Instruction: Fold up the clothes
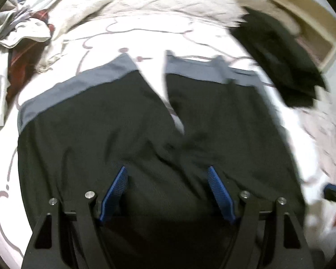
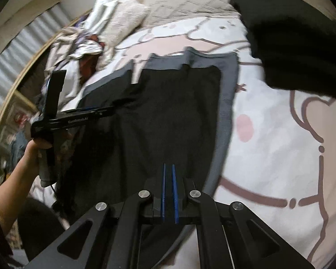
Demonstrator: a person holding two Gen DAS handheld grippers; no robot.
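— So what fills both views?
— A bed (image 1: 145, 35) with a cartoon-print sheet, and black shorts (image 1: 96, 134) with grey hems spread flat on it, legs pointing away from the cameras.
— What does the right camera add?
— A person's hand (image 2: 37, 144) holding the left gripper (image 2: 105, 111) at the shorts' left edge, plus a slatted wall behind the bed. The left camera only catches a blurred bit of the right tool at its right edge.
— And the jaws?
— The left gripper stands wide open over the shorts' waist end, nothing between its blue pads (image 1: 113, 195). The right gripper (image 2: 169, 168) is almost shut, a thin slit between the pads; I cannot tell whether any cloth is pinched there.
— Anything else?
— A folded black pile (image 2: 298, 40) at the far right, and a heap of crumpled clothes (image 1: 26, 29) at the far left. Both views are smeared, so the fine detail is lost.
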